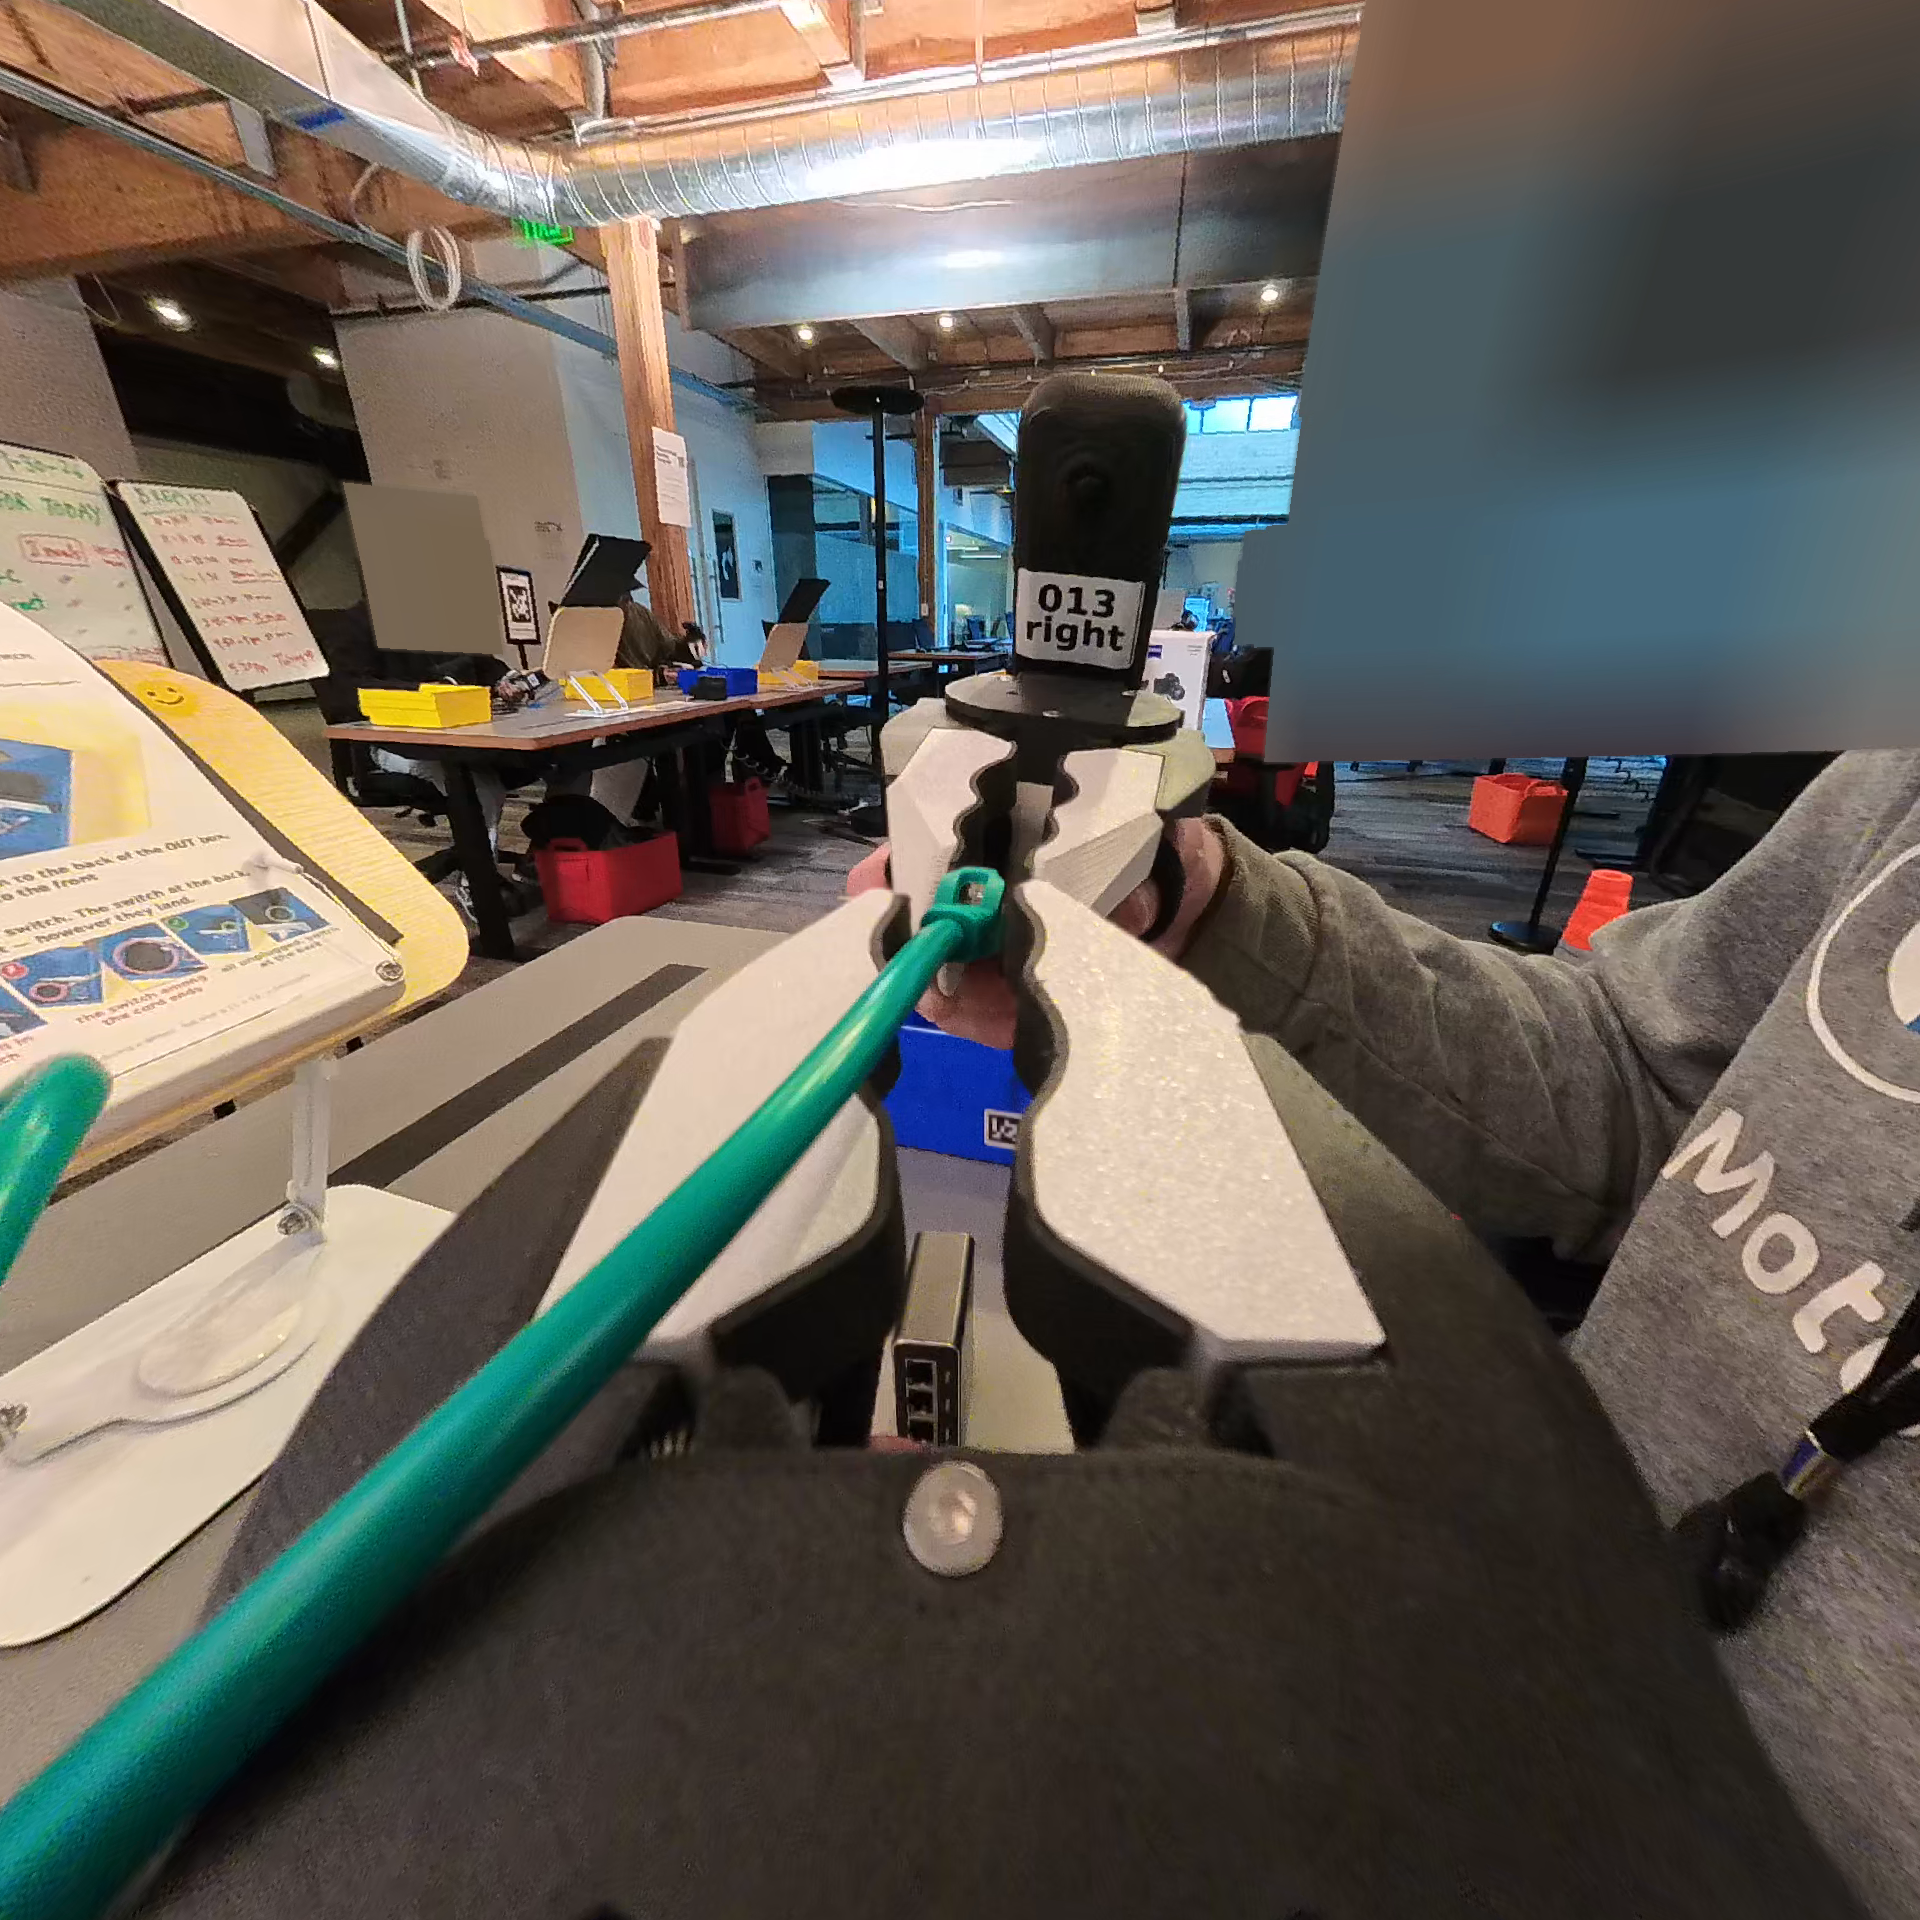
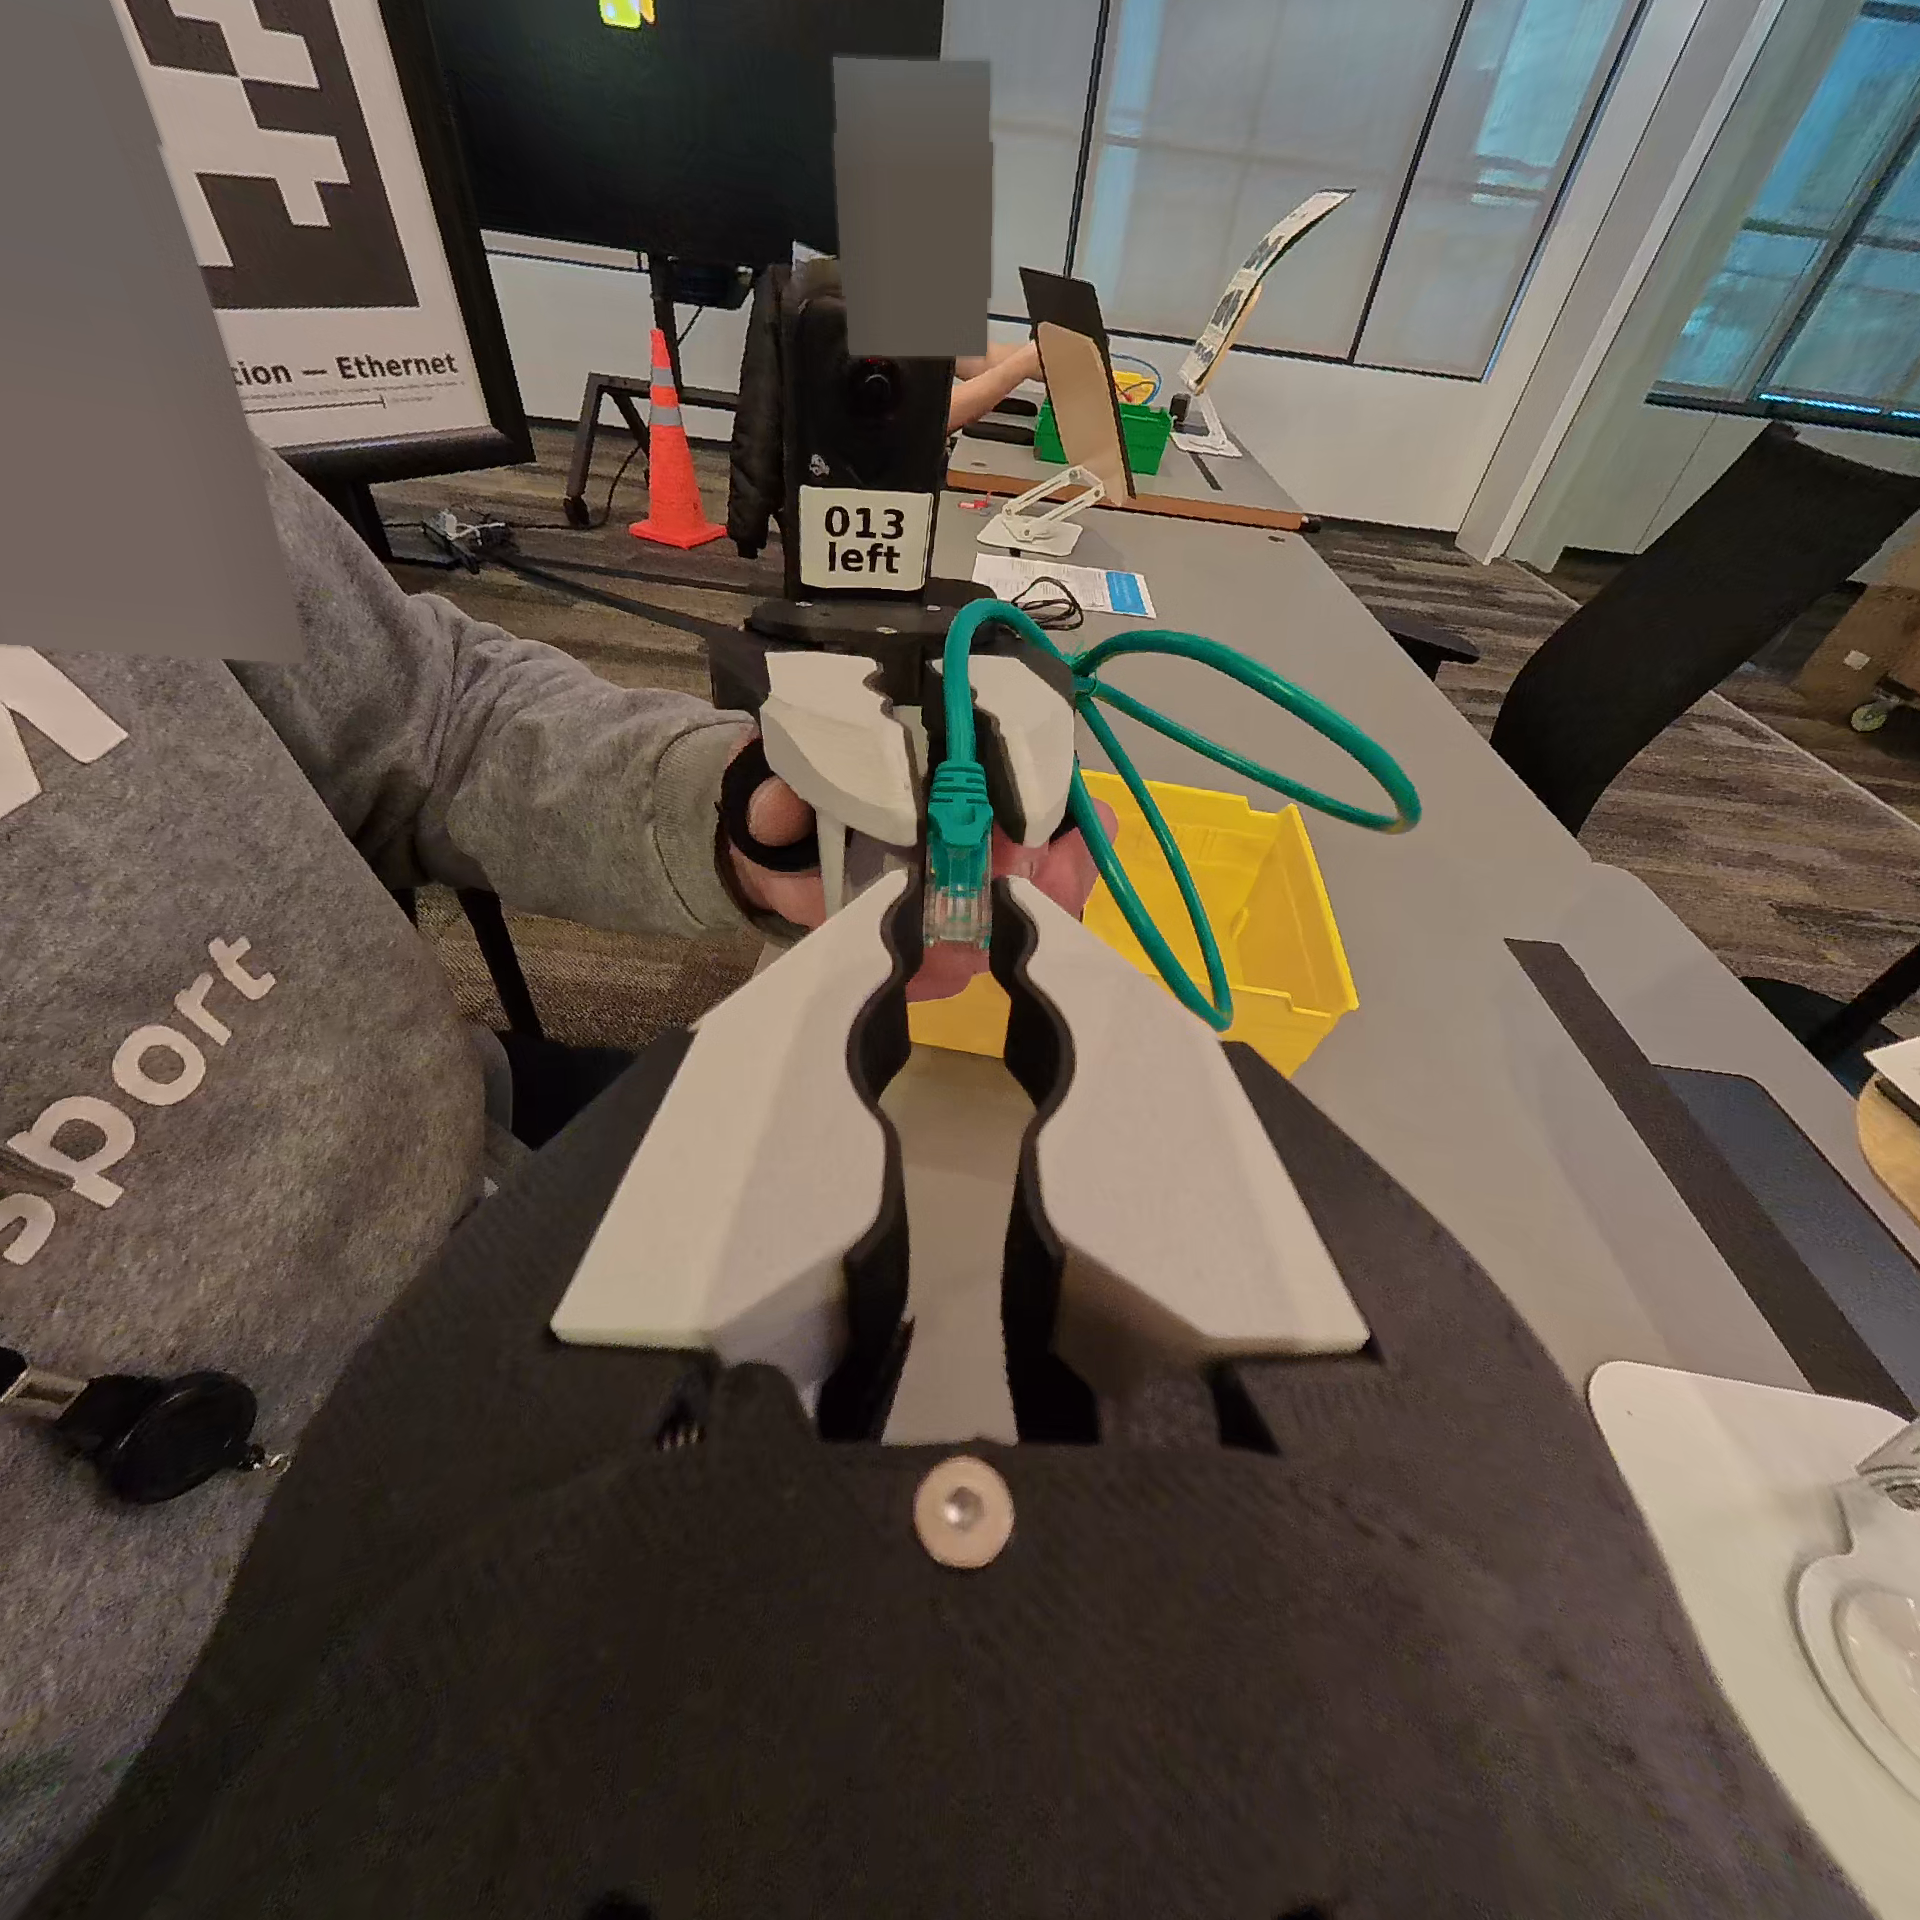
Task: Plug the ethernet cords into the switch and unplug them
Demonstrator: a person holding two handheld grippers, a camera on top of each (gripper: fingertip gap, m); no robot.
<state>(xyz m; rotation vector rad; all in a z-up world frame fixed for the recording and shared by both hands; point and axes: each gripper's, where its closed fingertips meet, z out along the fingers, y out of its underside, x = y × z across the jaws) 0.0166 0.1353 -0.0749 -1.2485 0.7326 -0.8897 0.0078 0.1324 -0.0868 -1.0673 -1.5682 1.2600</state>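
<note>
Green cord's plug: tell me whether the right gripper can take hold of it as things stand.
Probably yes. The plug sits between the right gripper's fingertips, held out on its green cord by the left gripper, with nothing in between. Whether the jaws already pinch it, I cannot tell.

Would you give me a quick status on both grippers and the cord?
Left gripper shut on green cord behind the plug. Right gripper part-open around plug tip, grip unclear. Switch on table below, ports empty; nothing blocking.
</note>
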